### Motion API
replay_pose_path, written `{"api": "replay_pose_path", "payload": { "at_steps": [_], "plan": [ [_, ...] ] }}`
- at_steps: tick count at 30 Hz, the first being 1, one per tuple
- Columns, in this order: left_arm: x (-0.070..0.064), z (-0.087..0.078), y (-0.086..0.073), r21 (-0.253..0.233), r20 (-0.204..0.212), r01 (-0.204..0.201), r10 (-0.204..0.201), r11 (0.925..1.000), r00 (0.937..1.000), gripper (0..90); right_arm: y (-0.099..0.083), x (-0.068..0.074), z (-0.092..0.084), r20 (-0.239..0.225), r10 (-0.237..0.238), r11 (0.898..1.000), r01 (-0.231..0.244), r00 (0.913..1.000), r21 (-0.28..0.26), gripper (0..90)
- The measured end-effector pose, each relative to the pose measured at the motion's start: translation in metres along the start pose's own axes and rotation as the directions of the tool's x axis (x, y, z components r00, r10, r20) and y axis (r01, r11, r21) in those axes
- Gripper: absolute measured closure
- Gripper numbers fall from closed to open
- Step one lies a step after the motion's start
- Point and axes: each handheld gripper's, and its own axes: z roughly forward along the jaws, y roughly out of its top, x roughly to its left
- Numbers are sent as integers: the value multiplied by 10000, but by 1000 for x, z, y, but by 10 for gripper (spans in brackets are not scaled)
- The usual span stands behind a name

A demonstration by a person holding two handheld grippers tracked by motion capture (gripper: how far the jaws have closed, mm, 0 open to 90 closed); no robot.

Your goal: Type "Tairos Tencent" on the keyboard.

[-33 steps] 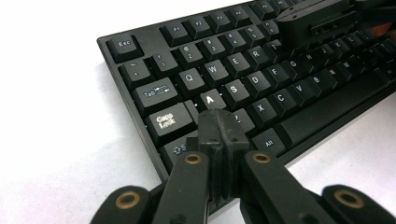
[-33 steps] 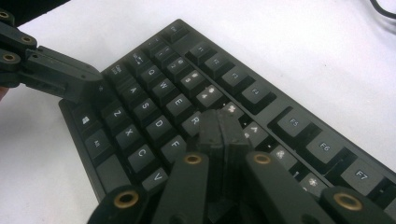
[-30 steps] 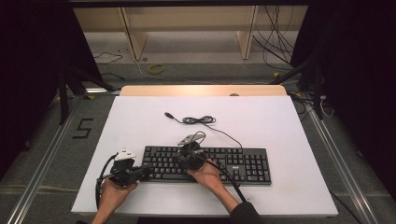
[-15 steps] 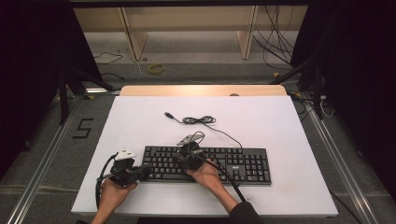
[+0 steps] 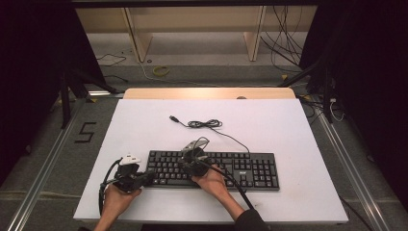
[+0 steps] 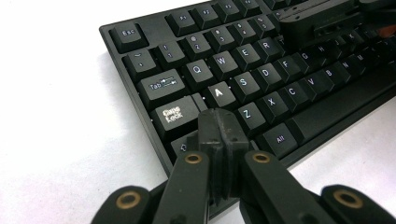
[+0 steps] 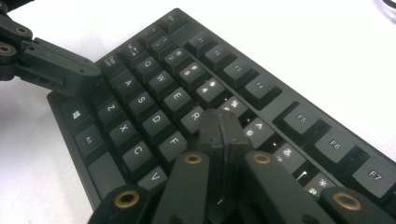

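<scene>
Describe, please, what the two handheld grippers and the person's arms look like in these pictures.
Both grippers are matte black. The left gripper carries a pale three-cornered plate and a looping black cable; the right gripper has a grey plate and a black cable trailing along the forearm. Up close, their jaws are black linkage bars with brass-coloured pivot rings, ending in narrow ridged pads. A dark sleeve covers the right arm; the left forearm is bare.

closed left claw (image 6: 220, 122) over black keyboard (image 6: 261, 79)
</scene>
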Motion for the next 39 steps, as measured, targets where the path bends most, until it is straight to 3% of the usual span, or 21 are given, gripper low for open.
{"api": "replay_pose_path", "payload": {
  "at_steps": [5,17,25,28,33,39],
  "plan": [
    [1,-2,1,-145,66,107,-106,9998,9999,893,0,-2,-2,-169,306,9995,-307,9994,-79,900],
    [-3,-7,4,-833,359,197,-167,9963,9992,825,3,-4,-18,-465,424,9967,-455,9980,-668,848],
    [-2,-8,6,-1154,711,340,-258,9927,9971,694,2,-6,-25,-678,499,9944,-559,9965,-898,738],
    [-2,-8,7,-1216,730,386,-299,9918,9969,604,2,-6,-28,-761,511,9934,-584,9958,-983,712],
    [-2,-7,10,-1442,769,484,-375,9884,9963,471,1,-7,-36,-871,522,9916,-620,9948,-1134,542],
    [-1,-6,11,-1688,788,590,-462,9839,9958,381,0,-11,-44,-841,627,9883,-736,9945,-1334,440]
  ]
}}
